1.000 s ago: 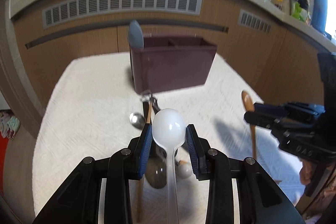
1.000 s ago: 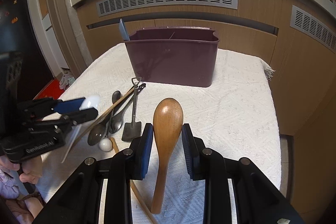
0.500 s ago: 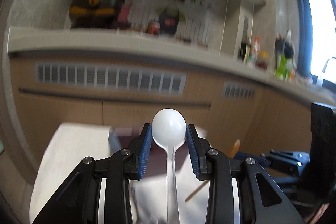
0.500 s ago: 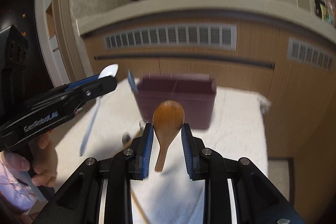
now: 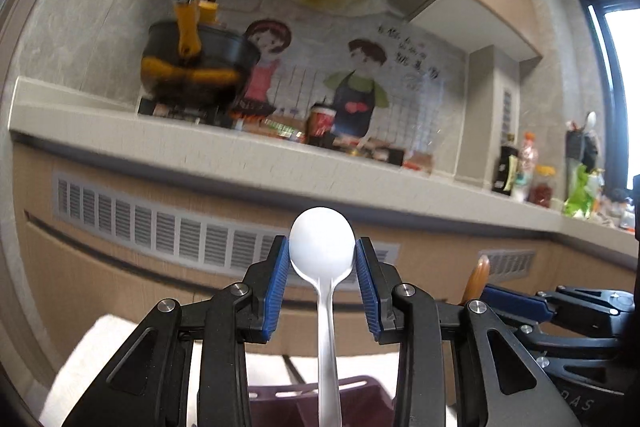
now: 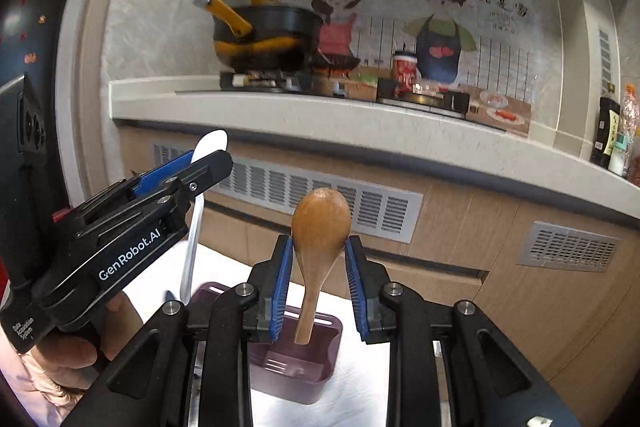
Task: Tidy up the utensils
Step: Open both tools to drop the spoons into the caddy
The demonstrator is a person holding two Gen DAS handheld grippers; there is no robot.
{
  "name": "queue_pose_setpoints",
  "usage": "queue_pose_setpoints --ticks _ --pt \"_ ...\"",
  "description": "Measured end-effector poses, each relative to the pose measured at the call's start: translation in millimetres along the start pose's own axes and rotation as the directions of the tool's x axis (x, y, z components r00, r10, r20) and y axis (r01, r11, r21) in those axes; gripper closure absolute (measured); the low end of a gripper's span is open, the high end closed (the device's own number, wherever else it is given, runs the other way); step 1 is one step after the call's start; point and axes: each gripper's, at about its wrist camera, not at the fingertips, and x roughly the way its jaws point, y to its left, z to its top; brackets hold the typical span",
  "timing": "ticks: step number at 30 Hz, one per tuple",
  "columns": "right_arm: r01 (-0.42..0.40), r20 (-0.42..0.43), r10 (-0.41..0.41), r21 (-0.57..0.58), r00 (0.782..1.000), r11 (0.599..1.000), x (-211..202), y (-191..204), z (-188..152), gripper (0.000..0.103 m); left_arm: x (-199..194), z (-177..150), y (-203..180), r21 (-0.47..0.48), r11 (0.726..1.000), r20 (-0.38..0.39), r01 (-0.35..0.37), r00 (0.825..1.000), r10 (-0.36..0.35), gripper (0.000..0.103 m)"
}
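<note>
My left gripper is shut on a white plastic spoon, bowl up, handle hanging down toward the dark purple utensil caddy just below. My right gripper is shut on a wooden spoon, bowl up, its handle tip hanging over the caddy's open compartment. The left gripper with its white spoon also shows at the left of the right wrist view, held above the caddy's left end. The right gripper shows at the right of the left wrist view.
The caddy stands on a white textured cloth over a table. A kitchen counter with vent grilles runs behind, carrying a black-and-yellow pot, bottles and dishes. The loose utensils on the cloth are out of view.
Both grippers have lifted and tilted upward with their spoons, so the views swing from the tabletop to the counter and wall. The spoon handles now hang over the caddy.
</note>
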Motion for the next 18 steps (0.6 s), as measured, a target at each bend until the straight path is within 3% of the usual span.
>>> queue_pose_setpoints --ticks 5,8,10,14,18 --pt "-0.041 -0.079 0.043 0.025 0.996 0.999 35 -5 -22 0.078 21 -43 12 0.010 0.999 -0.091 -0.053 0.994 0.054 0.067" --pt "-0.056 -0.148 0.063 0.053 0.987 0.997 56 -7 -40 0.066 30 -56 27 -0.043 0.998 -0.190 -0.045 0.981 0.036 0.067" --pt "-0.049 -0.158 0.058 0.064 0.986 0.997 58 -9 -49 0.057 25 -54 32 -0.061 0.997 -0.206 -0.041 0.978 0.028 0.066" --pt "-0.031 -0.152 0.043 0.080 0.987 0.996 46 -10 -60 0.056 -4 -41 40 -0.057 0.997 -0.213 -0.047 0.976 0.034 0.046" --pt "-0.007 -0.127 0.015 0.062 0.992 0.998 26 -2 -74 0.021 -45 -38 50 -0.023 0.997 -0.221 -0.070 0.973 0.063 0.041"
